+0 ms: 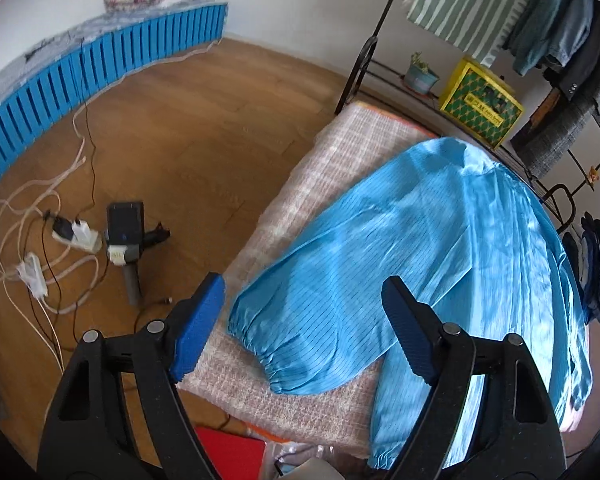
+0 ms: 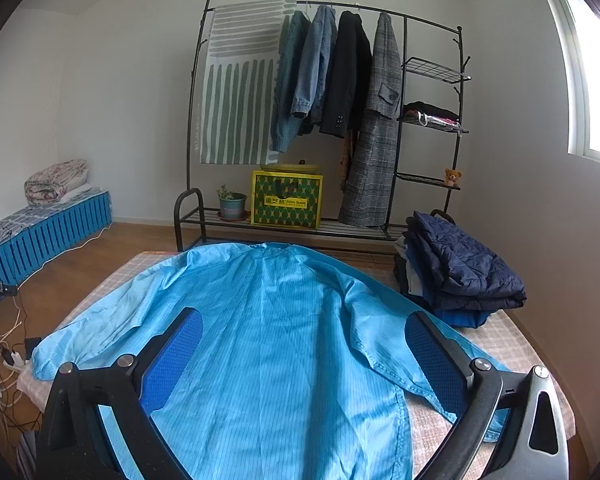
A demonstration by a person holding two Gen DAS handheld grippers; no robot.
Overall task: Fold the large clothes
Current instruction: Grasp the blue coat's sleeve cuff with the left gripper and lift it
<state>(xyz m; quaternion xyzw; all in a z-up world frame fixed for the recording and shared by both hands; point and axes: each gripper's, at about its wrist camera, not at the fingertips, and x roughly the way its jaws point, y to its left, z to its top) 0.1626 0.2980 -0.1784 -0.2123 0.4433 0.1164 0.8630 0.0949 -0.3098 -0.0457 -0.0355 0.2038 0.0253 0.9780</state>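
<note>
Checked bed cover bearing a spread blue coat; left gripper and right gripper hover above, jaws apart, holding nothing.

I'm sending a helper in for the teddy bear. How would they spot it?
Find the black clothes rack on the far wall, then the wire shelves at its right end. The teddy bear sits on the lowest shelf, small, brown and alone; the shelf above holds folded dark clothes.

The blue coat is thin cloth with a slight sheen, finely pinstriped and creased. Under it the desk wears a matt, coarse woven cover. Each tool's pads look like dimpled blue rubber on matt black plastic arms; the floor is smooth wood.
</note>
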